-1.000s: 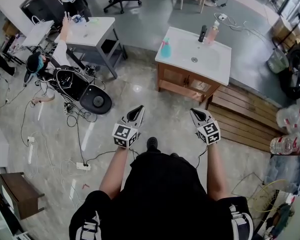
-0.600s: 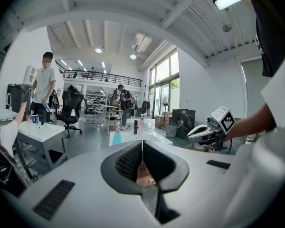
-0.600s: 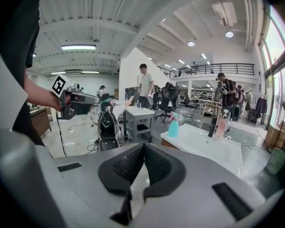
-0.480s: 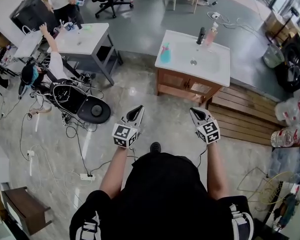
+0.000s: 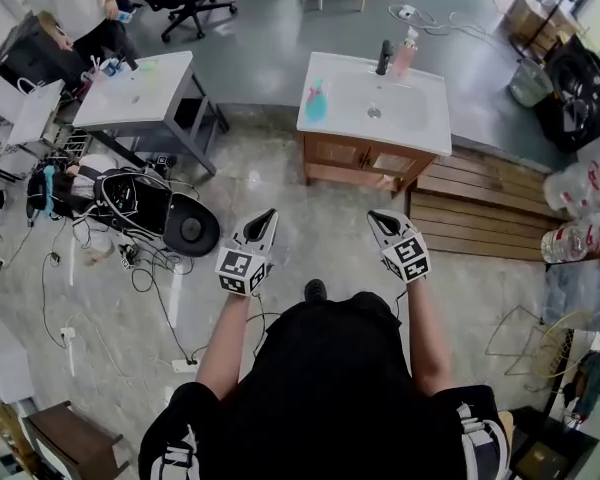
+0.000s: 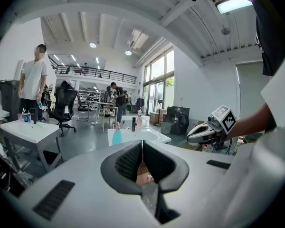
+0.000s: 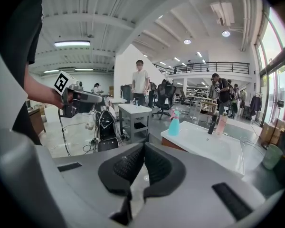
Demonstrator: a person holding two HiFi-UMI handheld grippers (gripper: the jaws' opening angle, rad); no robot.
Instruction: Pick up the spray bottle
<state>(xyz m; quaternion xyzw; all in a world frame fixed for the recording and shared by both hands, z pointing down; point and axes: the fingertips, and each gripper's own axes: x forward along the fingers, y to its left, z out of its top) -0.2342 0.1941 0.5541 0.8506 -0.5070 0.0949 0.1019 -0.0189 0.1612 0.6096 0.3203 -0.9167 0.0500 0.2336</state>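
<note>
The blue spray bottle [image 5: 315,100] stands at the left edge of a white sink counter [image 5: 420,128], far ahead of both grippers. It shows small in the left gripper view [image 6: 117,136] and in the right gripper view [image 7: 174,125]. My left gripper [image 5: 265,218] and right gripper [image 5: 378,218] are held side by side over the floor, both pointing toward the sink. Each is shut with nothing between its pads. The left jaws [image 6: 142,148] and right jaws [image 7: 143,152] meet in a thin line.
A pink bottle [image 5: 405,56] and a black faucet [image 5: 383,58] stand at the back of the sink. A grey table [image 5: 130,98] is at the left, with cables and a black case [image 5: 140,203] on the floor. Wooden planks [image 5: 470,218] lie to the right. People stand beyond.
The person has walked toward the sink, carrying both grippers forward. The sink and the spray bottle now sit a little nearer. Both grippers have stayed shut.
</note>
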